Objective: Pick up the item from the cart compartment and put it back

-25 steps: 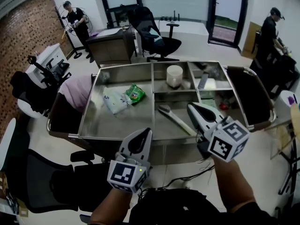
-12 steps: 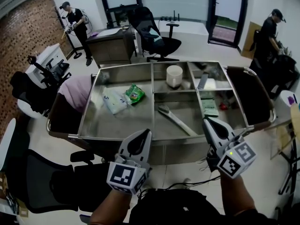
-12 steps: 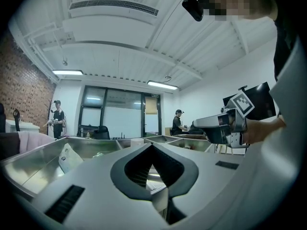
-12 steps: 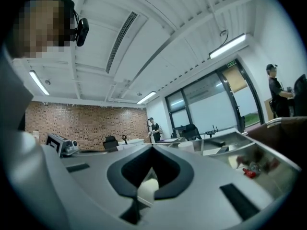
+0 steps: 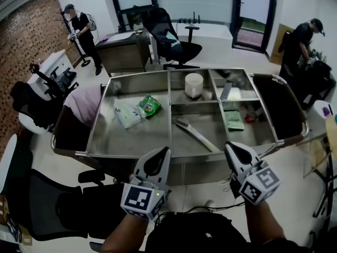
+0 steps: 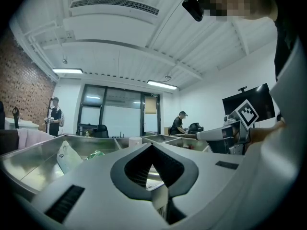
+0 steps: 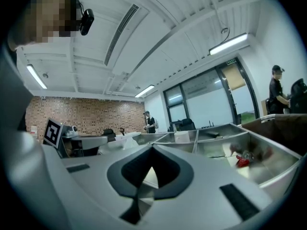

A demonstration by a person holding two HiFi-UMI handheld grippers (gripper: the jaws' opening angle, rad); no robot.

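1. Plainly, in the head view both tools are held short of the cart (image 5: 131, 139), on its near side, over the floor. The left tool (image 5: 160, 152) and the right tool (image 5: 232, 147) each point toward the steel compartments and touch nothing. The likeliest item, as I judge it, is the long-handled utensil (image 5: 196, 135) lying slantwise on the floor of the middle near compartment. Its head is too small to tell brush from scraper. A white packet (image 5: 126, 115) and a green packet (image 5: 150, 105) lie in the large left compartment, and a white cup (image 5: 194, 85) stands in the one behind the utensil.

2. The utensil looks light and stiff, and it lies flat on slick metal, so it may skid or swing when pinched. A hold across the middle of the handle would keep it balanced.

3. The left tool's view shows what the head view cannot: its jaws are clenched tip to tip with nothing between them. The right tool shows off to the side at about the same height, and the packets show over the cart's wall.

4. The right tool's view likewise shows jaws pressed together and empty. Only here does a red object (image 7: 242, 161) in the rightmost compartment read clearly. The utensil itself is hidden behind the tool's body.
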